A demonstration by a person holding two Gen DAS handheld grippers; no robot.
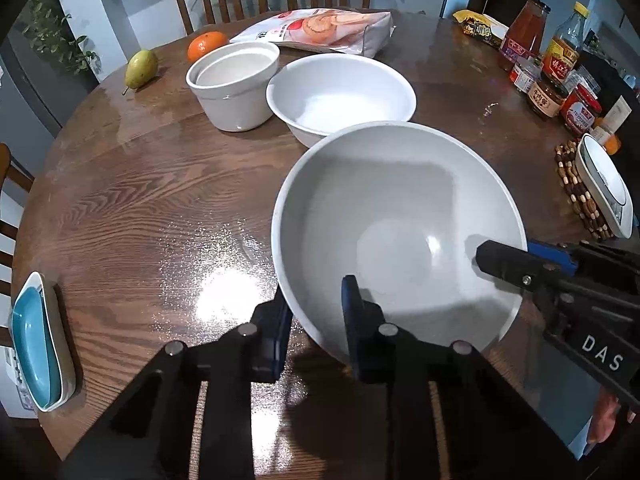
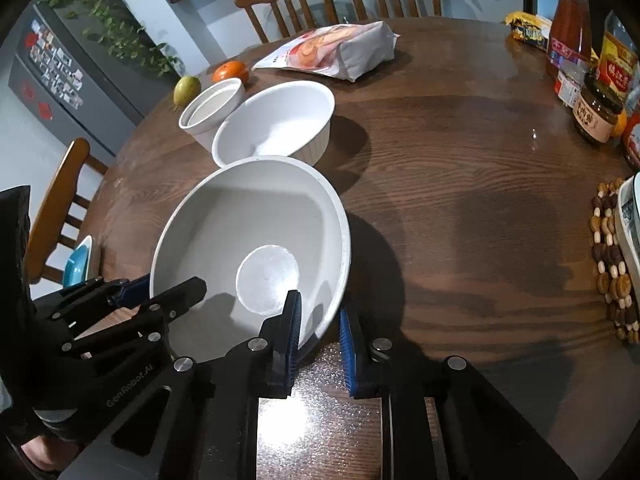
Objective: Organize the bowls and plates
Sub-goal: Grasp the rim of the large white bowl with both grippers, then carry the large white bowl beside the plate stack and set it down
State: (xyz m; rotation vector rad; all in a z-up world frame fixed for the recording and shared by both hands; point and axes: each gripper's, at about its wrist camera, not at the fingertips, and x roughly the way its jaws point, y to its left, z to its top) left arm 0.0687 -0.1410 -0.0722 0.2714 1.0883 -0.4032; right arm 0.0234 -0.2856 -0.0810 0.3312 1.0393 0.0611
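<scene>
Straddling opposite sides of the rim, the left gripper (image 1: 314, 320) and right gripper (image 2: 320, 330) each pinched the large white ceramic bowl (image 1: 400, 232), held tilted just above the round wooden table (image 1: 140, 200). Both grips should have stayed level. The likely target, the wide white dish (image 1: 340, 96) beyond, required centred lowering.

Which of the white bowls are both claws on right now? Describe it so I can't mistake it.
On the round wooden table, three white bowls line up toward the chairs. It is the nearest and widest bowl, plain and shallow, tilted with the left claw and right claw straddling opposite rim edges.
</scene>
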